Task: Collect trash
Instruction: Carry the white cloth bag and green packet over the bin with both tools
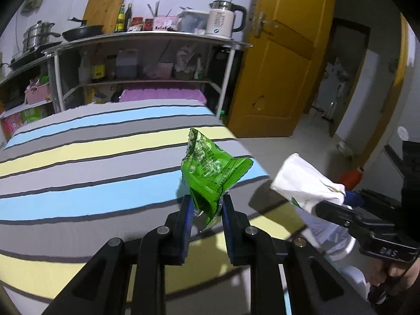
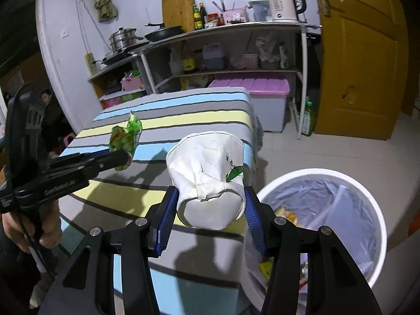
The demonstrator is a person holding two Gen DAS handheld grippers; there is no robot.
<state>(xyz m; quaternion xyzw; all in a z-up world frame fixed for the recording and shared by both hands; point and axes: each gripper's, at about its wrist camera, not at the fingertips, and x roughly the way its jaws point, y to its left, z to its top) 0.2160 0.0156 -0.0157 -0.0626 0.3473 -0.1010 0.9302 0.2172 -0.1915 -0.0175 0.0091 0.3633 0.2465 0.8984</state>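
My left gripper [image 1: 207,204] is shut on a crumpled green snack wrapper [image 1: 210,168] and holds it above the striped table [image 1: 78,173]. My right gripper [image 2: 211,202] is shut on a crushed white paper cup [image 2: 207,173], held above the table's right edge. The cup also shows in the left wrist view [image 1: 307,183], and the wrapper in the right wrist view [image 2: 124,139]. A white trash bin [image 2: 372,204] lined with a clear bag stands on the floor to the right, with some trash inside.
A metal shelf rack [image 1: 147,60] with a kettle [image 1: 223,21], pans and bottles stands behind the table. A purple-lidded storage box [image 2: 262,97] sits under it. A yellow door [image 2: 362,65] is at the right.
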